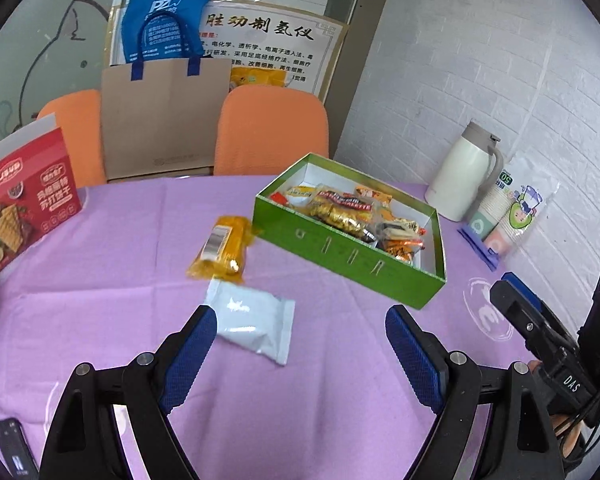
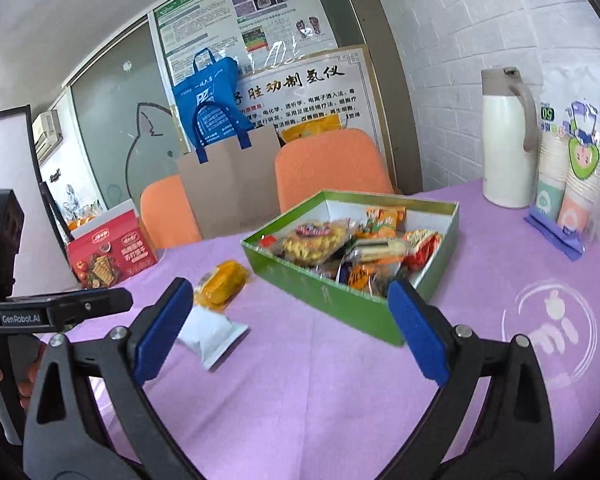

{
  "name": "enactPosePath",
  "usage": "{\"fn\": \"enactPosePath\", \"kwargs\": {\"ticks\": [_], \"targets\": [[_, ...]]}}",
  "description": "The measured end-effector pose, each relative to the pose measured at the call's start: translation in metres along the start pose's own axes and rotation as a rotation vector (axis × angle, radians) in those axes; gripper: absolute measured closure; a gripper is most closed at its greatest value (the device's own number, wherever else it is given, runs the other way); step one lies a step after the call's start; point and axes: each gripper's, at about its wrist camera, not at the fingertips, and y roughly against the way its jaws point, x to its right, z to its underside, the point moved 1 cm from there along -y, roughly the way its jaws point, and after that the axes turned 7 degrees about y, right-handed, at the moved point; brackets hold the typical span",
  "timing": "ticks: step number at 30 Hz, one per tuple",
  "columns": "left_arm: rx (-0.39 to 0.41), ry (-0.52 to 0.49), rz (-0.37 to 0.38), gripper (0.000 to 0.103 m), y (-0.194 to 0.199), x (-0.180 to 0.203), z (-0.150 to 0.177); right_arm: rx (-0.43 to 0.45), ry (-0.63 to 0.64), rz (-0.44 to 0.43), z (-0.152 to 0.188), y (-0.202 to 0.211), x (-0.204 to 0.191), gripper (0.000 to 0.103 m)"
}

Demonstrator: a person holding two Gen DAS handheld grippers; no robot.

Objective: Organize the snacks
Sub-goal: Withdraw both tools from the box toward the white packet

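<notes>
left jaws gaping, white packet (image 1: 253, 324) just ahead

Loose snacks beside an open green box on the counter

The green box (image 1: 352, 256) sits lidless at about one o'clock, white inside, crowded with mixed wrapped snacks (image 1: 356, 216) in gold, orange and red. An orange packet (image 1: 220, 250) lies flat at eleven o'clock, barcode label up, just beside the box's near-left corner. A plain white packet (image 1: 256, 322) lies flat at twelve o'clock, touching the orange one's near end.
</notes>
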Motion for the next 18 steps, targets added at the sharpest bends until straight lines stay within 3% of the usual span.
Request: {"fn": "enactPosePath", "kwargs": {"ticks": [6,10,18], "targets": [[-0.05,0.065,-0.044,0.015,-0.006,-0.03,0.049,-0.093,-0.011,-0.02,0.033,-0.007,-0.007,0.005],[-0.085,0.095,-0.035,0.015,-0.012,-0.041,0.068,-0.13,-0.016,-0.03,0.044,-0.013,-0.011,0.005],[-0.074,0.147,0.018,0.015,-0.015,-0.059,0.056,-0.189,0.012,-0.069,0.05,-0.031,-0.025,0.005]]}}
